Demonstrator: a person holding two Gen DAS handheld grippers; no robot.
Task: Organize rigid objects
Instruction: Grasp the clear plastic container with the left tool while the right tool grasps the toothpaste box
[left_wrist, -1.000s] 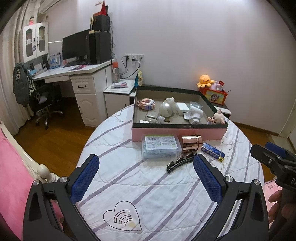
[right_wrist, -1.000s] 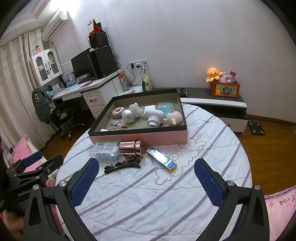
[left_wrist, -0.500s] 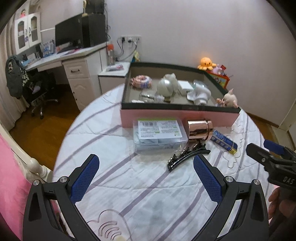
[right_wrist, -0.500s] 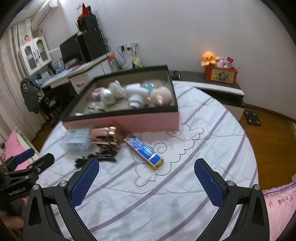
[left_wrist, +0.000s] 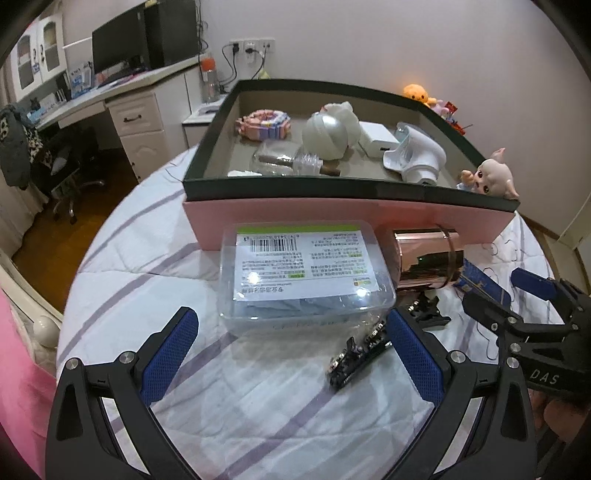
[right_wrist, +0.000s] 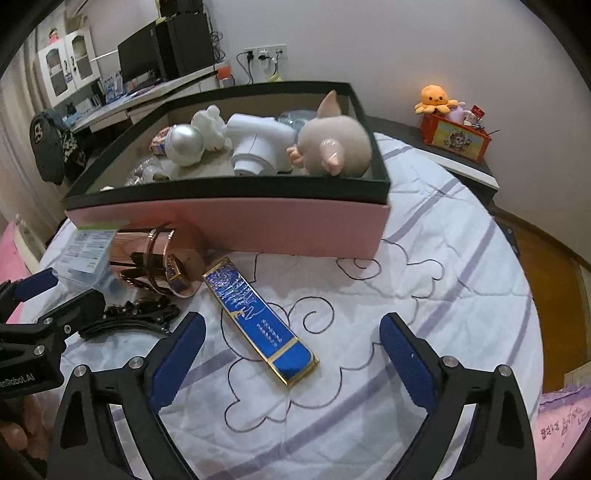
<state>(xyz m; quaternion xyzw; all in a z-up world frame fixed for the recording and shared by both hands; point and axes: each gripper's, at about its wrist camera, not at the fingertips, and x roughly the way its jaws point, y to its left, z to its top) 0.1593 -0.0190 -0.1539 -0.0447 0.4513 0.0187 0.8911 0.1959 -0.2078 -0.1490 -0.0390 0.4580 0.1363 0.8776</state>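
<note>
A pink box with a dark rim (left_wrist: 347, 218) (right_wrist: 258, 225) stands on the round table and holds several toys and white items. In front of it lie a clear plastic box with a label (left_wrist: 303, 273), a rose-gold cylinder (left_wrist: 424, 258) (right_wrist: 159, 258), a black hair clip (left_wrist: 362, 354) (right_wrist: 129, 317) and a blue and gold flat case (right_wrist: 258, 321). My left gripper (left_wrist: 291, 350) is open, just before the clear box. My right gripper (right_wrist: 291, 350) is open, with the near end of the blue case between its fingers.
The table has a white striped cloth (right_wrist: 424, 295). A desk with monitor (left_wrist: 122, 48) and a chair stand at far left. A low shelf with an orange plush (right_wrist: 436, 96) is at right. A pink bed edge (left_wrist: 18, 369) lies at left.
Both grippers have moved forward and down toward the table. The clear box and the blue case now loom much closer. Both stay open.
</note>
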